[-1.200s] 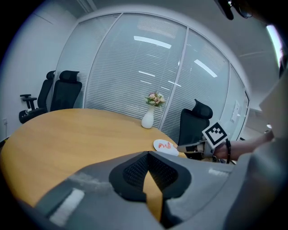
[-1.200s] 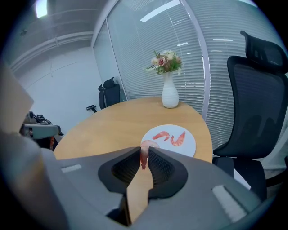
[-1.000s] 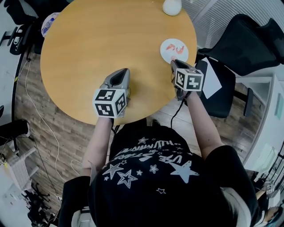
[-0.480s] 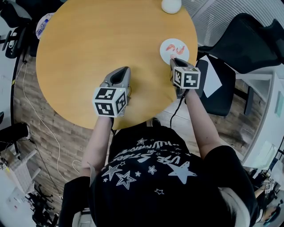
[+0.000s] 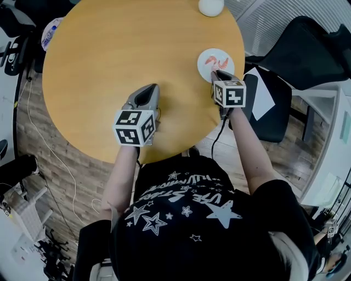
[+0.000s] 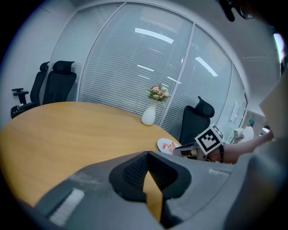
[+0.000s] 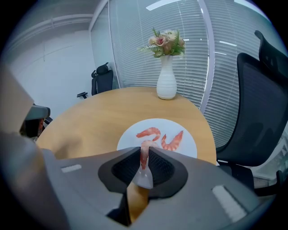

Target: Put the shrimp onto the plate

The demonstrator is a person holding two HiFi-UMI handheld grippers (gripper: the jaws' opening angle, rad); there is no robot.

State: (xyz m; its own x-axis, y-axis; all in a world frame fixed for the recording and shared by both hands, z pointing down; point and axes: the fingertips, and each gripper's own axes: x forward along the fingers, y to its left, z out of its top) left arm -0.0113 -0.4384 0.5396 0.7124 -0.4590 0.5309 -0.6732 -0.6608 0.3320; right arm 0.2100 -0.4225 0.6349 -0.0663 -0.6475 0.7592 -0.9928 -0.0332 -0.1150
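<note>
A small white plate (image 5: pixel 206 69) (image 7: pixel 153 123) lies near the round wooden table's right edge, with two pink shrimp (image 5: pixel 211 61) (image 7: pixel 149 132) on it. My right gripper (image 5: pixel 218 74) (image 7: pixel 144 156) hangs over the plate's near rim, shut on a third shrimp (image 7: pixel 144 157) that dangles between its jaws. My left gripper (image 5: pixel 148 91) (image 6: pixel 148 157) hovers over bare table to the plate's left, its jaws shut with nothing between them. In the left gripper view the plate (image 6: pixel 163 143) shows beside the right gripper's marker cube.
A white vase of flowers (image 5: pixel 211 6) (image 7: pixel 166 81) (image 6: pixel 149 114) stands at the table's far edge. Black office chairs (image 5: pixel 307 49) stand to the right, one with a white sheet (image 5: pixel 262 99) on its seat. The table's edge (image 5: pixel 181 144) runs just in front of me.
The right gripper with its shrimp has sunk a little and come closer to the plate's near rim. The left gripper has shifted slightly.
</note>
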